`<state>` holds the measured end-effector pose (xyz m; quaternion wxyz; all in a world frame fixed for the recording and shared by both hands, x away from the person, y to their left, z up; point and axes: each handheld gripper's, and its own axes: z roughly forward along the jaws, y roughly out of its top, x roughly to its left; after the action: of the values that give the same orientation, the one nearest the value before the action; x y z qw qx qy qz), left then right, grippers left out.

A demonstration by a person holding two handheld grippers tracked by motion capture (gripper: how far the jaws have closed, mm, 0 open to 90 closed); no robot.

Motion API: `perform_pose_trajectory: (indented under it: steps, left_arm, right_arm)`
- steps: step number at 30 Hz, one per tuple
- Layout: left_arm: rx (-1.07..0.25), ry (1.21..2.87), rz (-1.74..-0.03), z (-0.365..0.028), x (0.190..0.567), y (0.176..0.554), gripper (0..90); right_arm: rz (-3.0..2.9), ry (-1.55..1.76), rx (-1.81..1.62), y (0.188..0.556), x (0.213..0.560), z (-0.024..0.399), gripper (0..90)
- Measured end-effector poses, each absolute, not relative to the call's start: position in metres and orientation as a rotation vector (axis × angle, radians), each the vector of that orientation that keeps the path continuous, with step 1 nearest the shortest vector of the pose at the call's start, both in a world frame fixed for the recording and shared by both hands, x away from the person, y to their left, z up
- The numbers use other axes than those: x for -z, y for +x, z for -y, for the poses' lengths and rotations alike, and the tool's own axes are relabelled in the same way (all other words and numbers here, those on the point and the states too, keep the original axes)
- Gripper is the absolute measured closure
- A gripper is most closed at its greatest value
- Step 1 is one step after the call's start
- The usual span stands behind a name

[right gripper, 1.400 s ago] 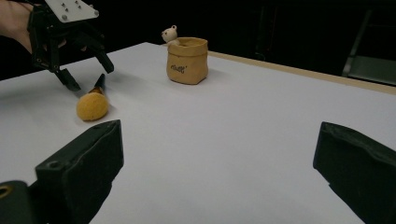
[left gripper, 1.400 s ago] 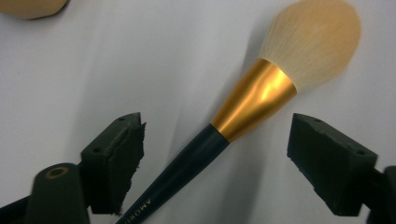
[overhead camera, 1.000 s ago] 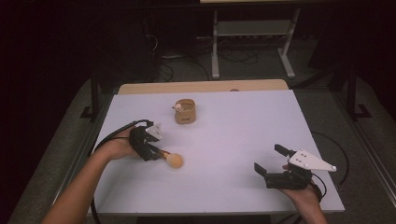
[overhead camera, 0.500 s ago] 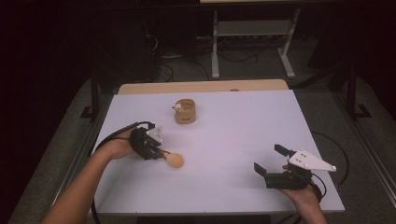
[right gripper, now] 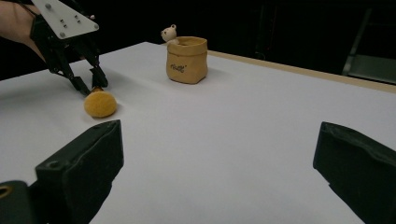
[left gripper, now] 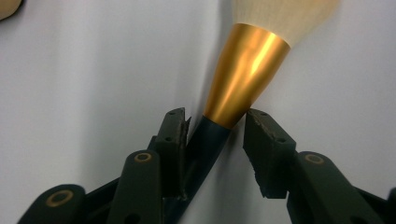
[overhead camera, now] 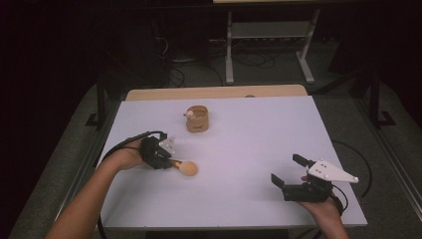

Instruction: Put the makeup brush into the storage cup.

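Note:
A makeup brush with a fluffy tan head [overhead camera: 188, 169], a gold ferrule [left gripper: 243, 74] and a dark handle lies on the white table [overhead camera: 249, 134], left of centre. My left gripper [overhead camera: 171, 162] is low over the handle end. In the left gripper view its jaws [left gripper: 215, 116] straddle the handle: the left jaw touches it and the right one stands a little apart. From the right gripper view I see the brush head [right gripper: 100, 103] and the left gripper [right gripper: 91, 84] at the far left. My right gripper [overhead camera: 287, 169] rests wide open near the front right, holding nothing [right gripper: 219, 140].
A small tan pouch [overhead camera: 197, 119] with a tiny bear figure [overhead camera: 189, 114] at its rim stands at the back centre, also in the right gripper view as the pouch [right gripper: 187, 60]. A wooden strip [overhead camera: 214, 92] edges the table's far side. Beyond it the floor holds a metal stand [overhead camera: 268, 30] and cables.

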<state>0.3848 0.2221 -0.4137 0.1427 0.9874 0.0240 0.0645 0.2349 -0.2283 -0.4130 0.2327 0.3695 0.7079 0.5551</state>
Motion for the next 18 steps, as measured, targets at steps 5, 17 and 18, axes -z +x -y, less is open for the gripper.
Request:
perform_pose_trajectory:
  steps: [5,17,18]
  left_arm:
    - [-0.19,2.859,-0.066,-0.2217,0.4141,0.384,63.3]
    - [-0.165,2.883,-0.072,-0.2198,0.4142,0.3818,72.4]
    - [-0.165,2.883,-0.072,-0.2198,0.4142,0.3818,73.2]
  right_arm:
    - [-1.942,1.01,-1.527,0.2348,0.4128,0.2285,1.3]
    - [-1.94,1.012,-1.524,0.2349,0.4127,0.2284,1.3]
    - [-1.939,1.012,-1.526,0.2349,0.4127,0.2284,1.3]
